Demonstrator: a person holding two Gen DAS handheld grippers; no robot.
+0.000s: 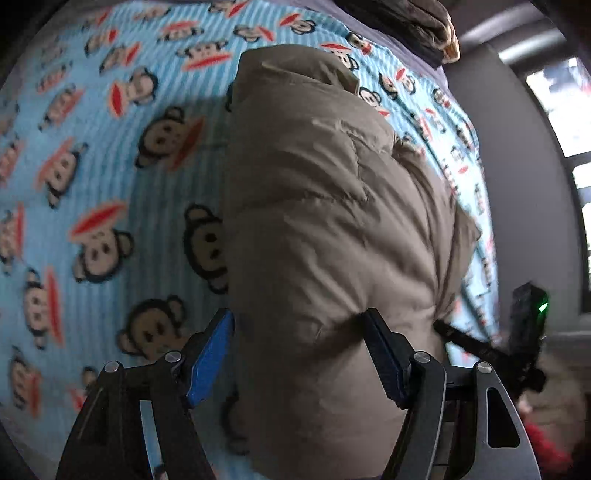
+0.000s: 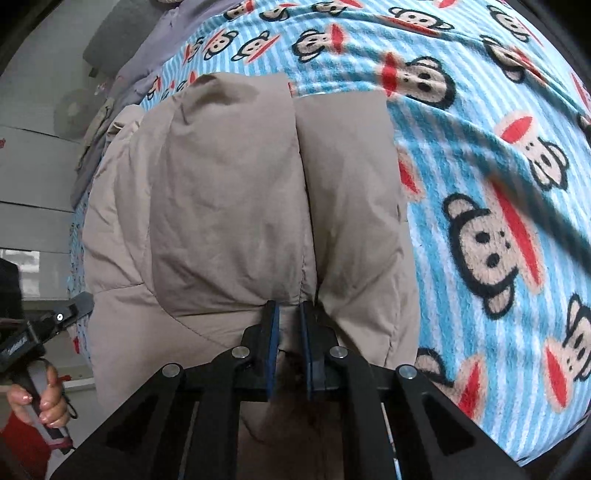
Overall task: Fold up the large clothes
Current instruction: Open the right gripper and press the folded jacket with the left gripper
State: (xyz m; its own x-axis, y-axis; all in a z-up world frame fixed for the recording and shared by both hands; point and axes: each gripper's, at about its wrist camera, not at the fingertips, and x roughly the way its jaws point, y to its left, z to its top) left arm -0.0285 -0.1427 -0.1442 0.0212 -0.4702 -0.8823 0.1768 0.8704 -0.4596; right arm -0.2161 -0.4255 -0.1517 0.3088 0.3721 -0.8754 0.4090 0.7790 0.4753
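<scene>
A puffy beige jacket (image 1: pixel 325 206) lies folded lengthwise on a blue striped monkey-print blanket (image 1: pixel 110 177). My left gripper (image 1: pixel 298 315) stands open over the jacket's near end. One blue pad is at the jacket's left edge and the other dents its right side, with neither pad clamped on it. In the right wrist view the same jacket (image 2: pixel 229 192) shows two panels meeting at a centre seam. My right gripper (image 2: pixel 288 306) is shut on a pinch of the jacket's fabric at that seam's near end.
The blanket (image 2: pixel 498 184) covers a bed that runs far beyond the jacket. A dark heap of cloth (image 1: pixel 417 26) lies at the far end. A person's hand (image 2: pixel 40 402) holds the other gripper's handle at the left. The bed's edge, grey wall and window (image 1: pixel 569 110) are at the right.
</scene>
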